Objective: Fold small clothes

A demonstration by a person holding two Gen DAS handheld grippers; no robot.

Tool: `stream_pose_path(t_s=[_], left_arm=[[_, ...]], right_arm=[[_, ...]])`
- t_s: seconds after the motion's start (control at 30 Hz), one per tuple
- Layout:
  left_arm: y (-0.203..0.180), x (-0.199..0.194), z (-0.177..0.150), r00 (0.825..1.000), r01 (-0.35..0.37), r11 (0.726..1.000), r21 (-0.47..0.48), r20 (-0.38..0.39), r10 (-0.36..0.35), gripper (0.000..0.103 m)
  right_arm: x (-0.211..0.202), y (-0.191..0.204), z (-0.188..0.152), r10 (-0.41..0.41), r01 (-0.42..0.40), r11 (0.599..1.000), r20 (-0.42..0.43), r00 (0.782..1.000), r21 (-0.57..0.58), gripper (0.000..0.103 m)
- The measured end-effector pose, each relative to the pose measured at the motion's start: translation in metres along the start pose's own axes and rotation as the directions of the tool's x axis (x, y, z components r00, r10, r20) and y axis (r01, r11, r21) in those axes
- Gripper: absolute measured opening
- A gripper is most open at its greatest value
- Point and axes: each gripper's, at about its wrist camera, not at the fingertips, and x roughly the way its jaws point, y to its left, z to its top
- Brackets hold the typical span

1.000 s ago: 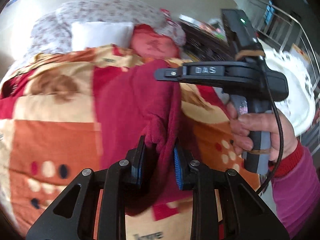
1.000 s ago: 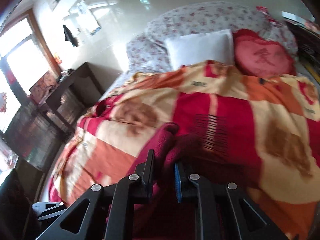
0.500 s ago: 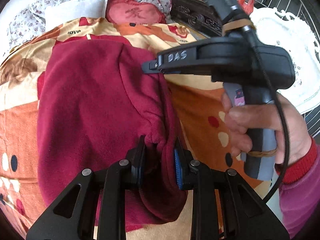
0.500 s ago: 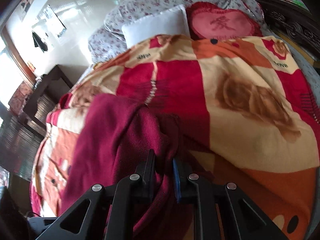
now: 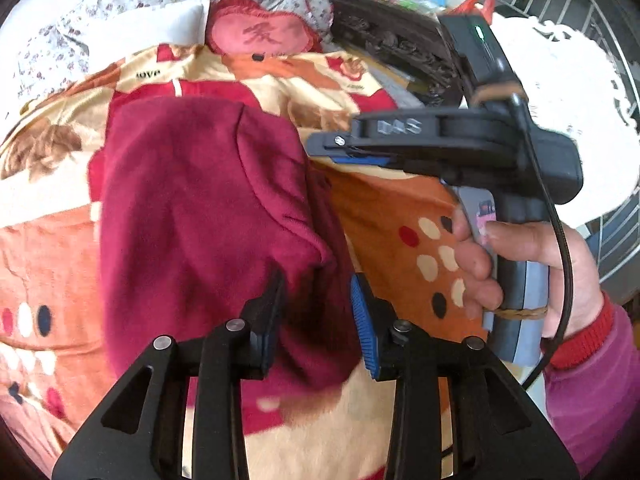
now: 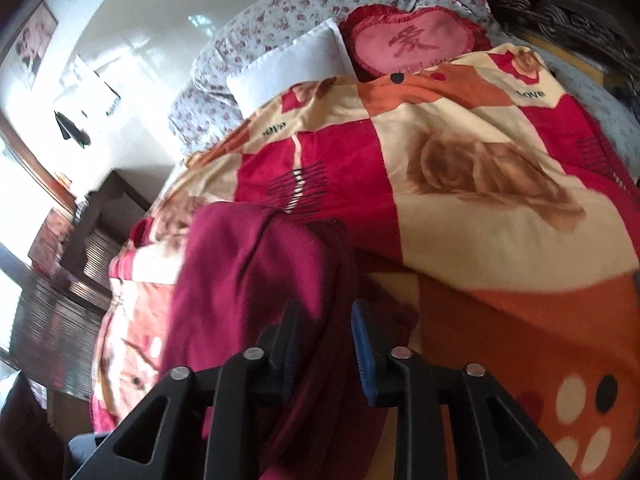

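A dark red fleece garment (image 5: 200, 208) lies spread on the patterned blanket (image 5: 400, 216) of a bed. My left gripper (image 5: 316, 304) stands open over the garment's near right corner, its jaws apart with cloth lying loose between them. My right gripper (image 6: 324, 332) is open too, its jaws apart over the same garment (image 6: 248, 280), whose right edge runs between them. In the left wrist view the right gripper (image 5: 344, 148) is seen from the side, to the right of the garment, held in a hand.
A heart-shaped red cushion (image 5: 260, 36), a white pillow (image 5: 160, 28) and a flowered quilt (image 6: 280, 12) lie at the bed's head. Dark carved furniture (image 5: 400, 44) stands to the right. A dark wooden cabinet (image 6: 80, 248) stands left of the bed.
Both grippers have opened and let go of the garment, which now lies spread flat on the blanket. A second ago it hung bunched in both shut grippers.
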Motion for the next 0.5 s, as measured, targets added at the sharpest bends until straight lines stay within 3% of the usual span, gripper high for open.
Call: stream_pose_path(t_s=[0.07,0.13,0.3,0.5], left_arm=[[0.012,-0.018,-0.008,0.999,-0.014,1.0,0.004,0.031,0.014,0.044],[0.034,-0.034,-0.017,0.995,-0.071,0.997,-0.019,0.07,0.072,0.051],[0.082,-0.034,-0.027,0.974,-0.217,0.972,-0.088,0.047,0.222,0.051],[0.1,-0.025,-0.033,0.967,-0.249,0.961,-0.119,0.027,0.254,0.051]], right_arm=[[-0.014,-0.001,-0.011,0.025,-0.025,0.999,0.017,1.0,0.031,0.049],[-0.025,0.001,-0.024,0.057,-0.058,0.997,0.034,0.998,0.046,0.049],[-0.025,0.014,-0.057,0.127,-0.126,0.989,-0.006,0.992,0.078,0.049],[0.002,0.032,-0.079,0.205,-0.196,0.973,-0.07,0.976,0.121,0.049]])
